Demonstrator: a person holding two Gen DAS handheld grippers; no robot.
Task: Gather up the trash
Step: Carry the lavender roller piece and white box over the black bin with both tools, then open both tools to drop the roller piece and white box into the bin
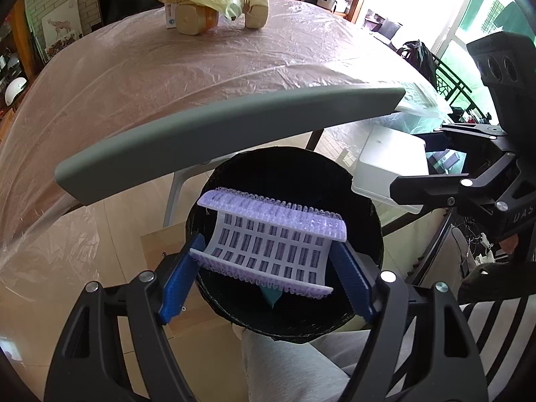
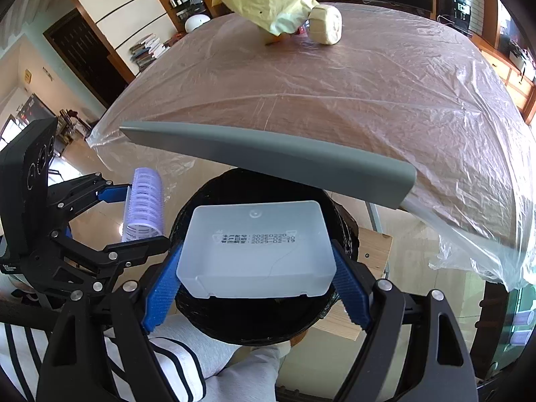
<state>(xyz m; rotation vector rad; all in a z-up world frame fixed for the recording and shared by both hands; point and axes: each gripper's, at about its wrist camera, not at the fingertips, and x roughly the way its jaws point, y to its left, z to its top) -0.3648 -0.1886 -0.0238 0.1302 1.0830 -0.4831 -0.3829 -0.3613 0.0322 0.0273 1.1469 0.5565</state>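
Tongs (image 1: 268, 258) hover beside plastic-covered table (image 1: 167, 77) (tiled floor (image 1: 127, 211) below).

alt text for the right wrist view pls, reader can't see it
The right gripper clamps a translucent white plastic tray between its blue pads, over a black trash bin on the floor. At left, the left gripper holds a purple-printed blister sheet; beyond a grey chair back, a plastic-covered table carries a yellow bag.
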